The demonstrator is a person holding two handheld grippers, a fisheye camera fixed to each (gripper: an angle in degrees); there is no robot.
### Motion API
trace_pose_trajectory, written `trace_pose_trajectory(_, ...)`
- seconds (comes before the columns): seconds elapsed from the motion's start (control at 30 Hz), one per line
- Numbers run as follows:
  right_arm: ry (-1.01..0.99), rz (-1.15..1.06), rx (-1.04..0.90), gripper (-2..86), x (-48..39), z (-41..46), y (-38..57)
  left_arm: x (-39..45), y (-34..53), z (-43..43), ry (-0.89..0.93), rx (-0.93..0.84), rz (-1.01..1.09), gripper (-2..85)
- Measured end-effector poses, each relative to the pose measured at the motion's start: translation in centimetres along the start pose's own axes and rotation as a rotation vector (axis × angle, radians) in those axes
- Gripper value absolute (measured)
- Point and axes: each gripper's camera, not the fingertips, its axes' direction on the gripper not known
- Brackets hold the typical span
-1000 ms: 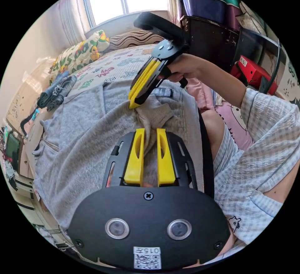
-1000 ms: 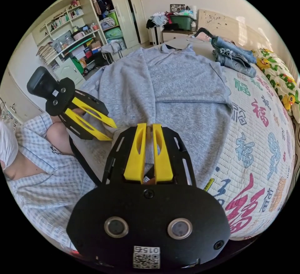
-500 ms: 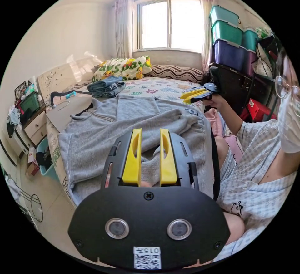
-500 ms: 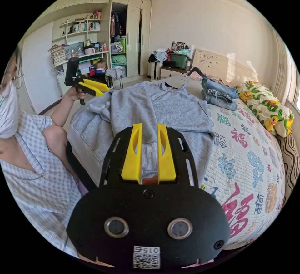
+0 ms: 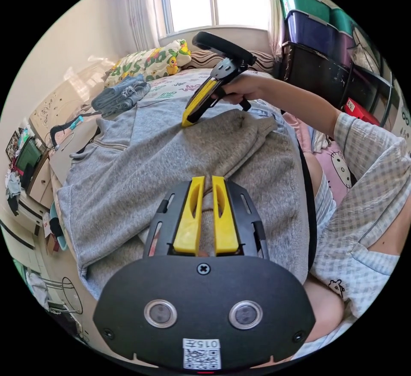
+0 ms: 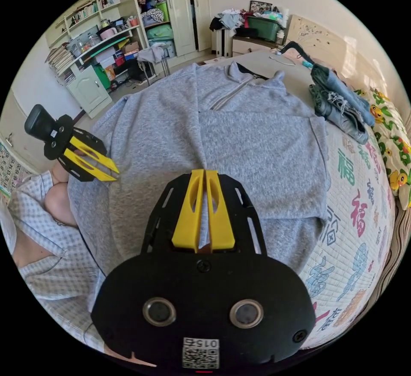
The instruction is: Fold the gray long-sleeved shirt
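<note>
A: What carries the gray long-sleeved shirt (image 6: 239,136)?

B: A bed (image 6: 364,222) with a quilted printed cover. The shirt is spread over its near end, collar and zip pointing away from the person, with one sleeve doubled across the body.

A: Anything else near the shirt?

B: Folded jeans (image 6: 338,97) lie just beyond its far shoulder, and a duck-print pillow (image 5: 150,61) sits farther up, past the jeans.

A: And the claws?

B: The right claw (image 6: 204,204) is clenched on a ridge of the shirt's cloth at its near side. The left claw (image 5: 206,215) has its jaws nearly together with shirt fabric between them; whether they truly pinch it, I cannot tell. In the right gripper view it stands parted beside the shirt's edge.
</note>
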Motion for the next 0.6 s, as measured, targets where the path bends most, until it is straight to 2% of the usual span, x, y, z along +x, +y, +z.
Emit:
trace_pose_trajectory(0.2, 0.025, 0.006, -0.075, 2.2, -0.3, 1.8, -1.7, 0.9, 0.3, 1.3, 0.021, -0.009, -0.005, 2.8)
trace_pose_trajectory(0.33, -0.028, 0.060, 0.017, 7.2, 1.3, -0.8, -3.2, -0.4, 2.4, -2.3, 0.123, 0.106, -0.042, 5.4)
trace_pose_trajectory(0.43, -0.009, -0.018, 0.069, 8.2, 0.1, -1.7, -6.0, -2.3, 5.4, -5.7, 0.012, 0.213, -0.155, 6.7)
trace_pose_trajectory(0.5, -0.024, -0.065, 0.052, 9.3, -1.0, -0.5, -8.5, -3.5, 6.7, -5.3, -0.081, 0.187, -0.232, 7.2)
trace_pose_trajectory(0.6, -0.056, -0.083, -0.024, 10.7, -2.1, 3.1, -13.0, -5.2, 7.7, -2.7, -0.076, 0.160, -0.324, 7.4)
